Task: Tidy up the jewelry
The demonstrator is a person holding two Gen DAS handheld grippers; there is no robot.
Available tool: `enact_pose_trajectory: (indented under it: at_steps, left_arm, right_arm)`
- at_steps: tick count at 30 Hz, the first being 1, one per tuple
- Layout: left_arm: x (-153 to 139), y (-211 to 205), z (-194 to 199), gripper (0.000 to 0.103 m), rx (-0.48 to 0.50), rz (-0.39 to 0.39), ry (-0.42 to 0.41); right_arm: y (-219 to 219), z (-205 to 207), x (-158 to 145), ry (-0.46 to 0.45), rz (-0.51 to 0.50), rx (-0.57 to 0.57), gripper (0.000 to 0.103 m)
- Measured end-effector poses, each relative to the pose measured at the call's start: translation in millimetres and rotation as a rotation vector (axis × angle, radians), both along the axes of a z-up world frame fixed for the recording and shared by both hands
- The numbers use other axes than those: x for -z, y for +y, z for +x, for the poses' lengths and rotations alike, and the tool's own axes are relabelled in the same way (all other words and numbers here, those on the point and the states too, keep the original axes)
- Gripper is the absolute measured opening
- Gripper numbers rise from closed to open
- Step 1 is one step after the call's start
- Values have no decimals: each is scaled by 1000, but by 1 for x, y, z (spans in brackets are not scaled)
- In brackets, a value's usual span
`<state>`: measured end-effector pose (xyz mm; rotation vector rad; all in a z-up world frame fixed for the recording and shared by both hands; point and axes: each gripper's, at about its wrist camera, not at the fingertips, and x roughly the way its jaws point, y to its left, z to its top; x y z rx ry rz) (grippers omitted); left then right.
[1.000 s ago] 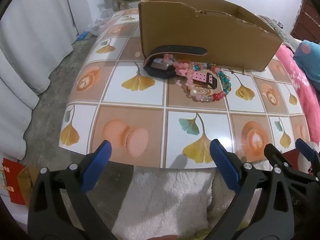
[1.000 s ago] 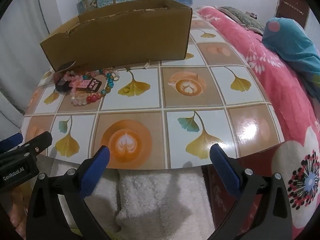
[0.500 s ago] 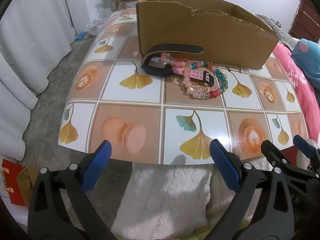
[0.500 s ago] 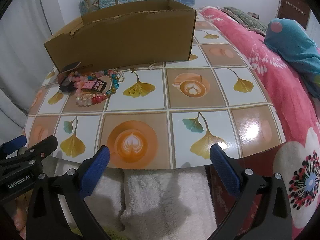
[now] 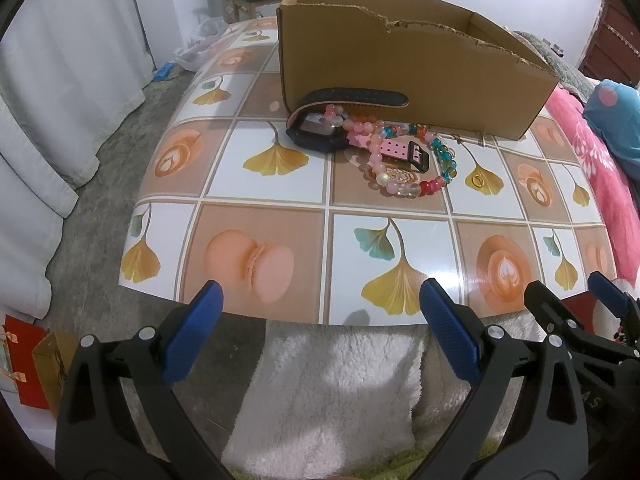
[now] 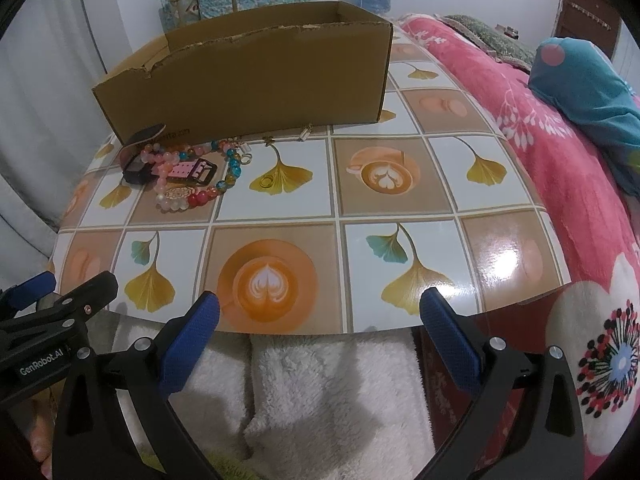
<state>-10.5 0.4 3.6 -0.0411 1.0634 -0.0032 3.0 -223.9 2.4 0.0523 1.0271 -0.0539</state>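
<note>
A pile of jewelry lies on the patterned table [image 5: 260, 184] in front of an open cardboard box [image 5: 404, 80]: a black smartwatch [image 5: 318, 136] with a pink strap, a pink bead bracelet [image 5: 372, 152], a multicoloured bead bracelet [image 5: 440, 160] and a small gold ring [image 5: 477, 180]. The pile also shows in the right wrist view [image 6: 188, 178], with the ring [image 6: 266, 181] and box [image 6: 248, 84]. My left gripper [image 5: 318, 308] is open and empty at the table's near edge. My right gripper [image 6: 320, 316] is open and empty, to the right of it.
Small clasps or earrings [image 6: 305, 133] lie by the box's front wall. A pink floral bedspread [image 6: 560, 168] with a teal pillow [image 6: 588, 92] lies to the right. White curtains [image 5: 60, 100] hang left. A white fluffy towel [image 5: 332, 384] lies below the table edge.
Both grippers have risen and tilted slightly, so the table and box sit lower in view and the box's inside shows more. The jewelry has not moved.
</note>
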Motion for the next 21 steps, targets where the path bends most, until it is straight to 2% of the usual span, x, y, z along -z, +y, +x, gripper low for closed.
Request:
enact_pose_trajectory:
  at_steps: [21]
  left_arm:
    - [1,5,-2,95,-4,8,-4]
  right_arm:
    - [5,1,-2,-1,-1,-5,98]
